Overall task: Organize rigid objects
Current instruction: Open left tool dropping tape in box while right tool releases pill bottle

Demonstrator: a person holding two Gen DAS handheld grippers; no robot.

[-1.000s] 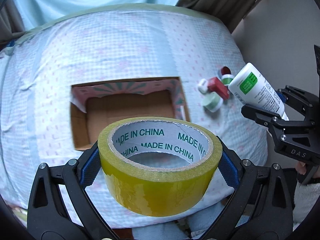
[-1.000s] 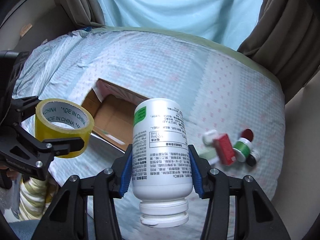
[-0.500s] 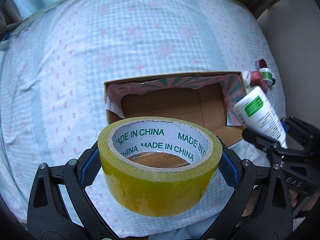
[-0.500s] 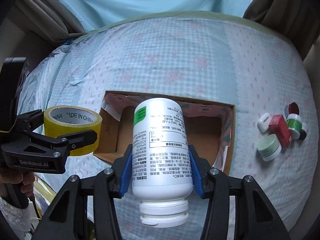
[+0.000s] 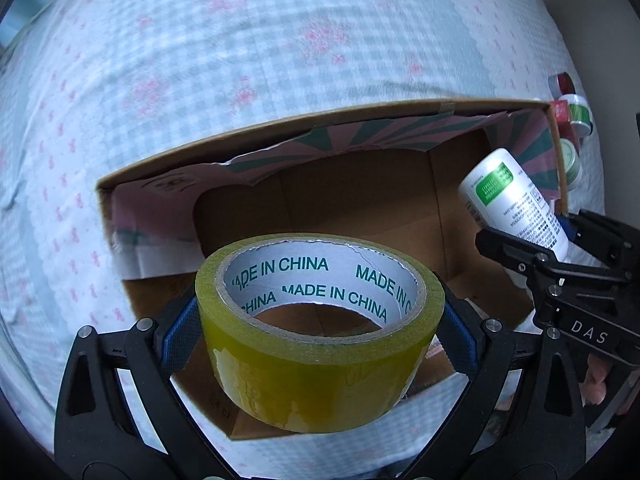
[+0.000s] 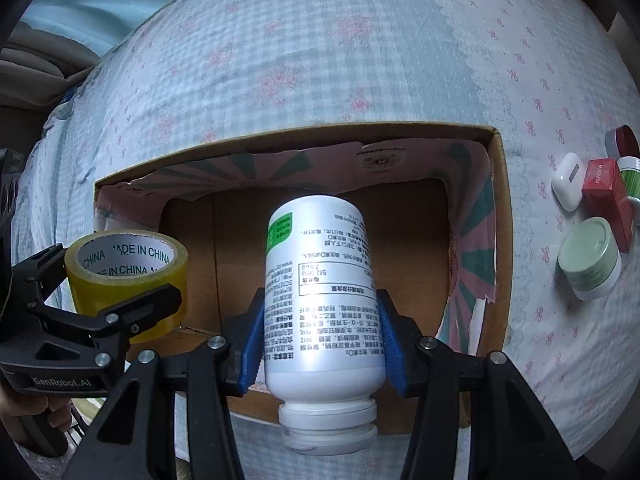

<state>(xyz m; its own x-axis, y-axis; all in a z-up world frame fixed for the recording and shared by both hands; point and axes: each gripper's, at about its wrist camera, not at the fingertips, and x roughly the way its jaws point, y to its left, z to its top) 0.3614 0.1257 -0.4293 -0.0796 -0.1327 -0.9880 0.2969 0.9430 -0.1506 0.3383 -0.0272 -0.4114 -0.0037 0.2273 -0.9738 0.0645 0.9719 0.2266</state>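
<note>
Both grippers had closed in over the cardboard box — left gripper clamping the tape roll; right gripper clamping the white bottle; release looked imminent.

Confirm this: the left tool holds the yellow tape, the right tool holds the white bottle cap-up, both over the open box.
Wrong on one point: the bottle in the right tool is cap-down, as the right wrist view shows. The left tool does hold the tape, both over the box.
</note>
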